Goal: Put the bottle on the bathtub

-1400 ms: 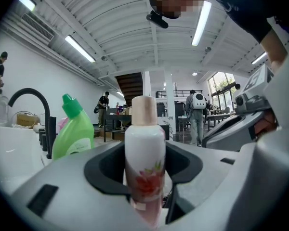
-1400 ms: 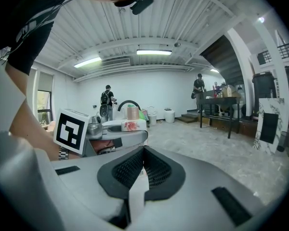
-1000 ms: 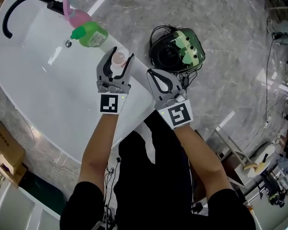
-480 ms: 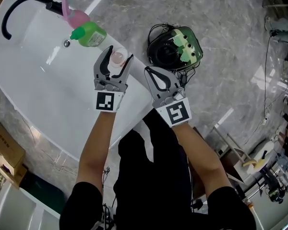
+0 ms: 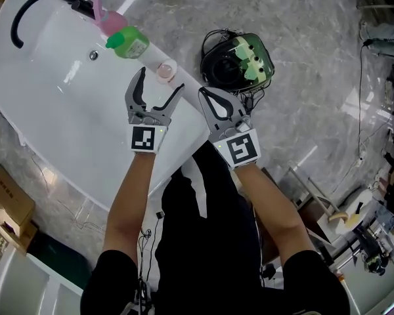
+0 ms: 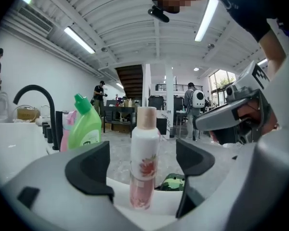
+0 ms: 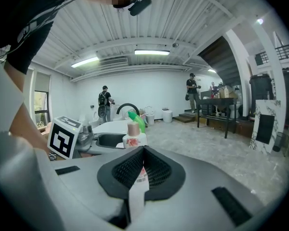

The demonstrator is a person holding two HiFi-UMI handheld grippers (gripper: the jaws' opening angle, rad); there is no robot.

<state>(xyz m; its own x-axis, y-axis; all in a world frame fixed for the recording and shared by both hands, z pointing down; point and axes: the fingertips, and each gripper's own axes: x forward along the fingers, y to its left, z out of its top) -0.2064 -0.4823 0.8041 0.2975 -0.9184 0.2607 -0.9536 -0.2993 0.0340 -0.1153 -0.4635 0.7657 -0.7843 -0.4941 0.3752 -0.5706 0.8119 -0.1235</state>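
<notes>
A small white and pink bottle (image 5: 165, 71) with a beige cap stands upright on the white bathtub's (image 5: 65, 117) rim. In the left gripper view the bottle (image 6: 143, 158) stands just beyond the jaws, touching neither. My left gripper (image 5: 161, 80) is open, a little short of the bottle, with nothing between its fingers. My right gripper (image 5: 207, 98) is shut and empty, to the right of the left one, over the tub's edge. From the right gripper view the bottle (image 7: 133, 134) shows past the shut gripper (image 7: 143, 167).
A green bottle (image 5: 128, 42) and a pink bottle (image 5: 110, 21) stand farther along the rim, beside a black faucet (image 5: 26, 12). A black and green bag (image 5: 241, 63) with cables lies on the marble floor to the right. A cardboard box (image 5: 6, 202) sits at lower left.
My left gripper's jaws have spread wider and drawn back from the bottle, which now stands alone on the rim. The right gripper has hardly moved.
</notes>
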